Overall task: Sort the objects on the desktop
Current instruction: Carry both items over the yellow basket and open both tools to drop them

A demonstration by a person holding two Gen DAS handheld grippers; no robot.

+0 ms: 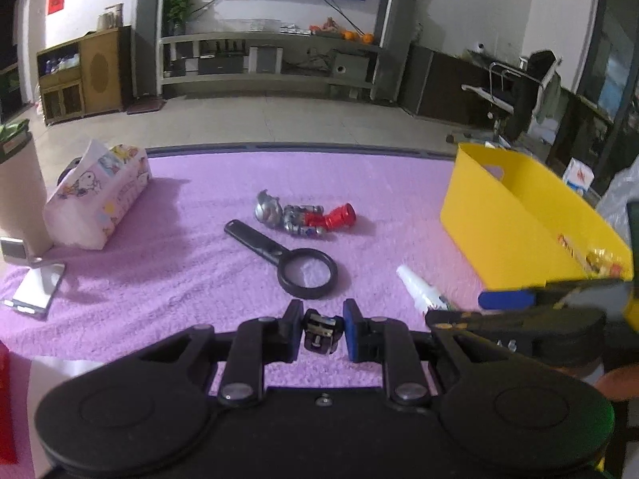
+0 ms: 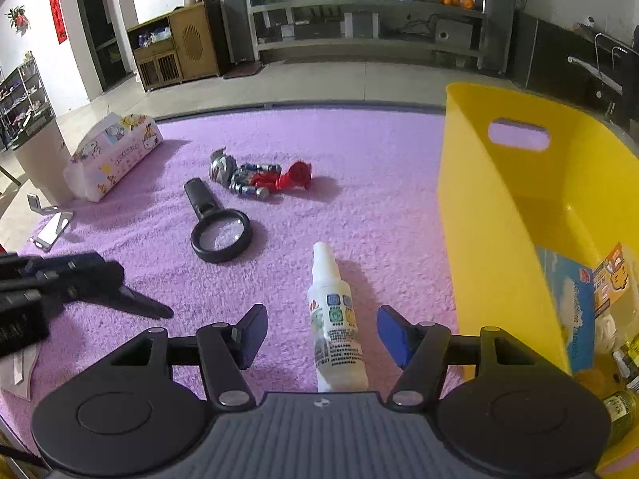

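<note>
My left gripper (image 1: 319, 317) is shut on a small dark object (image 1: 319, 331), held just above the purple cloth (image 1: 191, 279). My right gripper (image 2: 322, 325) is open around a white spray bottle (image 2: 333, 319) that lies on the cloth, nozzle pointing away; its blue pads (image 2: 393, 333) stand clear of the bottle on both sides. A black magnifying glass (image 1: 303, 267) and a red and silver toy figure (image 1: 303, 217) lie mid-cloth. The yellow basket (image 2: 499, 215) stands at the right. The left gripper (image 2: 147, 307) shows as a dark shape at the left of the right wrist view.
A cartoon-print tissue box (image 1: 100, 195) sits at the far left, with a flat silver device (image 1: 36, 291) near the left edge. The basket holds a blue packet (image 2: 567, 303) and small bottles (image 2: 621, 411). The cloth's far edge (image 1: 299, 147) drops to the floor.
</note>
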